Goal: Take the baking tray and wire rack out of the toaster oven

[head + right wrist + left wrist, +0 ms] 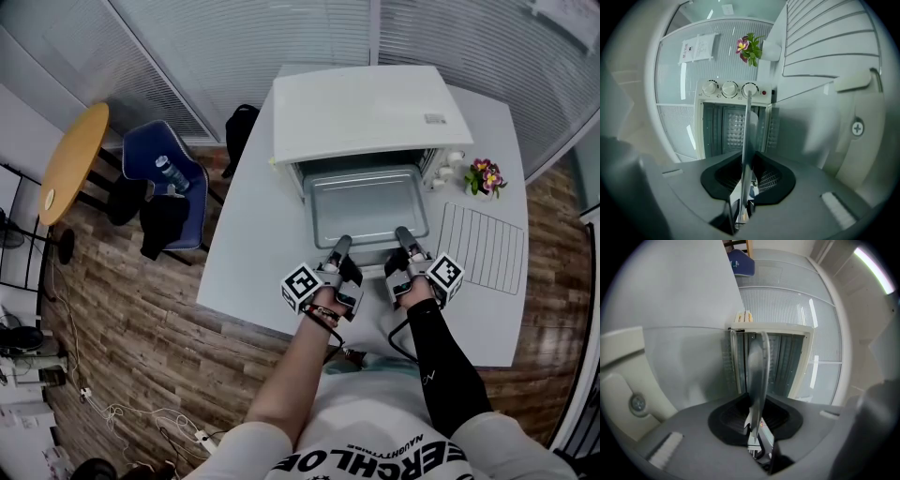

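Note:
A silver baking tray (366,202) sticks out of the open front of the white toaster oven (366,112) in the head view. My left gripper (343,246) is shut on the tray's near rim left of centre, and my right gripper (403,234) is shut on the same rim right of centre. In the left gripper view the tray (757,376) shows edge-on, pinched by the left gripper (754,427). The right gripper view shows the tray (747,140) as a thin blade in the right gripper (743,197). The wire rack (483,246) lies flat on the table, right of the oven.
The oven stands on a white table (253,244). A small pot of flowers (485,176) sits by the oven's right side, near its knobs (729,89). A blue chair (169,183) and a round yellow table (70,159) stand on the wood floor at left.

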`<state>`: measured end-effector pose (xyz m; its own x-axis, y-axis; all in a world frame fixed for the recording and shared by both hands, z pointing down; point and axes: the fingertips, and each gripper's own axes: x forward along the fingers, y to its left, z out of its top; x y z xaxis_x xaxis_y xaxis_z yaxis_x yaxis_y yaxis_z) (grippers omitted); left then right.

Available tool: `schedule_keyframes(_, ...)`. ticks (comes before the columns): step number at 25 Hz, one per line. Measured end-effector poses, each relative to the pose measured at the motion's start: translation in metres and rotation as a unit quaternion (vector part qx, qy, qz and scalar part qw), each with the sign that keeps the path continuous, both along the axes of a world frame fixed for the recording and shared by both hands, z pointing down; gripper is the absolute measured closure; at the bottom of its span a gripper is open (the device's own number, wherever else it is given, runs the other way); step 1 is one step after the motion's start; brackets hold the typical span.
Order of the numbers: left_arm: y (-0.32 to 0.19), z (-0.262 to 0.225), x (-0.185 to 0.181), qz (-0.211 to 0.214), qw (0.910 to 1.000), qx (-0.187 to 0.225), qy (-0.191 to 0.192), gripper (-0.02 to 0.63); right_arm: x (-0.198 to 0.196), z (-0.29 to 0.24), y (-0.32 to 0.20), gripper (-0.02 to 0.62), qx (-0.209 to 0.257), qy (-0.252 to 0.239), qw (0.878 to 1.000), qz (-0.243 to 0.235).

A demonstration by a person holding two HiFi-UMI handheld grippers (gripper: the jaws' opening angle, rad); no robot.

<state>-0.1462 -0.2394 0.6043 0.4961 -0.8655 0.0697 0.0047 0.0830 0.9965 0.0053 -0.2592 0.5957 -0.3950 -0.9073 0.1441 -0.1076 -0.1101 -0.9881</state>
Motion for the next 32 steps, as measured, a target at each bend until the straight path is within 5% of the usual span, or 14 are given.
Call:
schedule_keyframes(24, 0.06, -0.013, 0.011, 0.028, 0.9988, 0.025, -0.032, 0.48, 0.006, -0.018, 0.055, 0.537, 0.034, 0.009, 0.998, -0.047)
schedule_keyframes(32, 0.092, -0.039, 0.044, 0.042, 0.9955, 0.056, -0.064, 0.48, 0.039, -0.038, 0.092, 0.537, 0.052, 0.012, 0.997, -0.05)
